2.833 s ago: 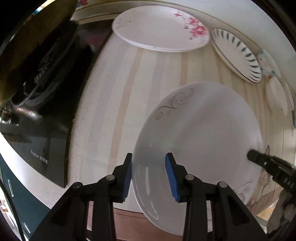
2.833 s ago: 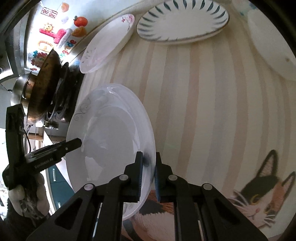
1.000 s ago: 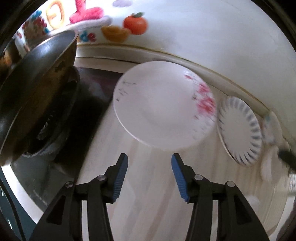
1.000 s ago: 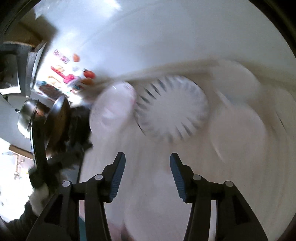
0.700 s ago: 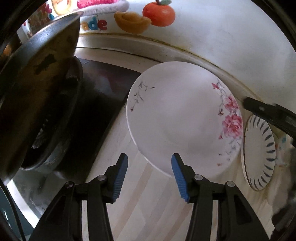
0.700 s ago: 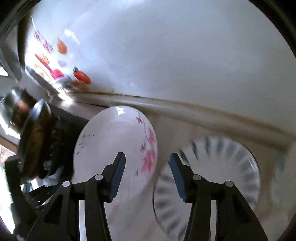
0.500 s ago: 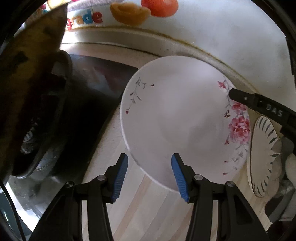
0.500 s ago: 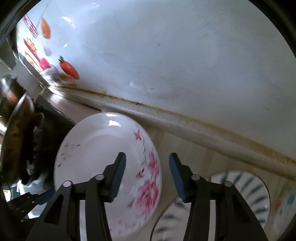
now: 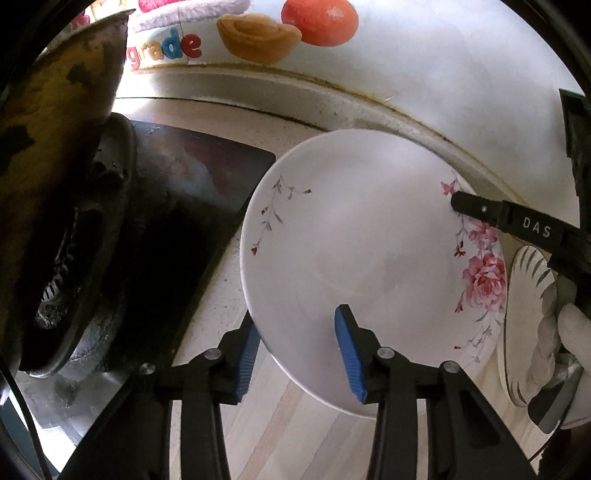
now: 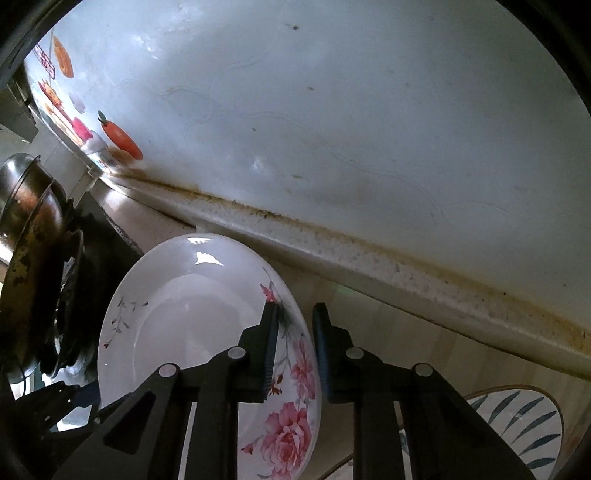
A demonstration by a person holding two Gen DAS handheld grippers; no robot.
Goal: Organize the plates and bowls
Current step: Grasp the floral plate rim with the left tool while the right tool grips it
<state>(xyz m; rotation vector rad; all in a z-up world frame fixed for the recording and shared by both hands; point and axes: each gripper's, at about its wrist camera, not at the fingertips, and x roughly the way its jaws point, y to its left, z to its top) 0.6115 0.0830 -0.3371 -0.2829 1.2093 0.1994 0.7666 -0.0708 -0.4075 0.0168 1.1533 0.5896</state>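
A white plate with pink flowers [image 9: 362,258] lies on the striped counter by the back wall. It also shows in the right wrist view [image 10: 192,325]. My left gripper [image 9: 295,350] is open, its jaws straddling the plate's near left rim. My right gripper [image 10: 293,336] is open, narrower than before, its jaws on either side of the flowered right rim. One of its fingers [image 9: 491,214] shows over the plate in the left wrist view. A striped plate [image 9: 524,325] lies just right, also seen in the right wrist view [image 10: 517,417].
A black stove top [image 9: 177,221] with a dark worn wok [image 9: 48,155] stands left of the plate. The white wall [image 10: 332,129] with fruit stickers [image 9: 317,22] runs close behind. The striped counter [image 9: 295,428] shows in front.
Both grippers have moved from the plain white plate to the flowered plate at the back. The right gripper has let go of the plain plate, and its jaws have narrowed around the flowered rim.
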